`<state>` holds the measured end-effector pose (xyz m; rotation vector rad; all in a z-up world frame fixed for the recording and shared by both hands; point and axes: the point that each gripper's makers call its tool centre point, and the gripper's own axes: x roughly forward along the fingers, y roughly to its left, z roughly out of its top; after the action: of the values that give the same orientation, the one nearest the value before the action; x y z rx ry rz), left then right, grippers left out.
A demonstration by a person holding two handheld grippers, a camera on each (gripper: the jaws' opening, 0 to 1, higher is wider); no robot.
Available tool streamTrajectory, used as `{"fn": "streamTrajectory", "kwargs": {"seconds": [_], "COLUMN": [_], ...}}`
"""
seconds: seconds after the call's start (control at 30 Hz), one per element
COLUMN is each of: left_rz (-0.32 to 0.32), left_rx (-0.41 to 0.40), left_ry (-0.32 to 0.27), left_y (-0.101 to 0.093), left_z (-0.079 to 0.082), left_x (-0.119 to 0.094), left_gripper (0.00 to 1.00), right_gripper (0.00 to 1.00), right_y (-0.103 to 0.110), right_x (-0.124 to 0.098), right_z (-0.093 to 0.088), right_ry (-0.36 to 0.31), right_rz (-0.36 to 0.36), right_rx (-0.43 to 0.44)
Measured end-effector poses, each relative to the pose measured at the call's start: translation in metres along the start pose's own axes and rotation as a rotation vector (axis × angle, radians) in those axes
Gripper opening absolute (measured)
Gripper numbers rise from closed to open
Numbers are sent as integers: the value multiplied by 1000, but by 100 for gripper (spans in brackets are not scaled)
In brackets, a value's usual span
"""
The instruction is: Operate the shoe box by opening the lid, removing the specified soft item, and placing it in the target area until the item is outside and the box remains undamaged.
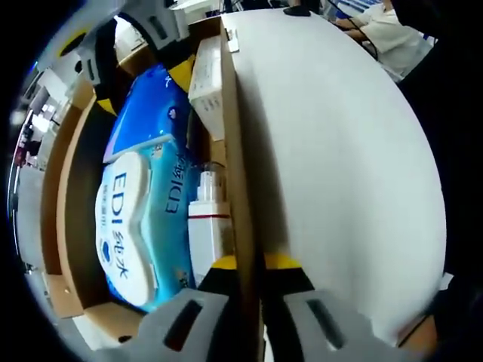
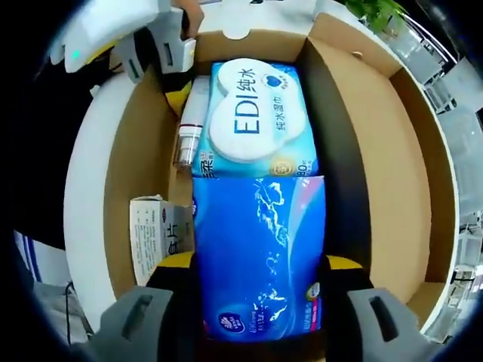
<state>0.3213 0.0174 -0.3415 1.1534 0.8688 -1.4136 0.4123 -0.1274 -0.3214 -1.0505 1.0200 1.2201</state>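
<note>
Right tongs (image 2: pixel 260 302) grasp the blue soft pack (image 2: pixel 260 249) at the near end of the open shoe box (image 2: pixel 377 151), one jaw on each side. Beyond it lies the EDI wet wipes pack (image 2: pixel 256 121). Left tongs (image 1: pixel 253 290) are clenched on the box's side wall (image 1: pixel 240 188), beside a white bottle (image 1: pixel 207 219).

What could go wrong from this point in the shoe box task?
1. The right tool straddles the blue soft pack, which lies close against the EDI wipes pack; lifting may drag the wipes along.
2. The left tool sits astride the cardboard box wall; pulling hard could bend or tear it.
3. The small white carton and the bottle lie beside the packs and may get knocked.
</note>
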Motion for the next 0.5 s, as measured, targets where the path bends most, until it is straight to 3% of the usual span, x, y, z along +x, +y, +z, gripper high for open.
{"fn": "streamTrajectory", "kwargs": {"seconds": [0.23,0.33,0.5], "left_rz": [2,3,4], "left_rx": [2,4,9], "left_ry": [2,4,7], "left_y": [0,0,0], "left_z": [0,0,0], "left_x": [0,0,0], "left_gripper": [3,3,3], "right_gripper": [68,68,69], "right_y": [2,2,3], "right_x": [5,9,11], "right_z": [1,1,0], "right_ry": [0,37,43], "right_rz": [6,-3,-11], "right_rx": [-10,-18,-20]}}
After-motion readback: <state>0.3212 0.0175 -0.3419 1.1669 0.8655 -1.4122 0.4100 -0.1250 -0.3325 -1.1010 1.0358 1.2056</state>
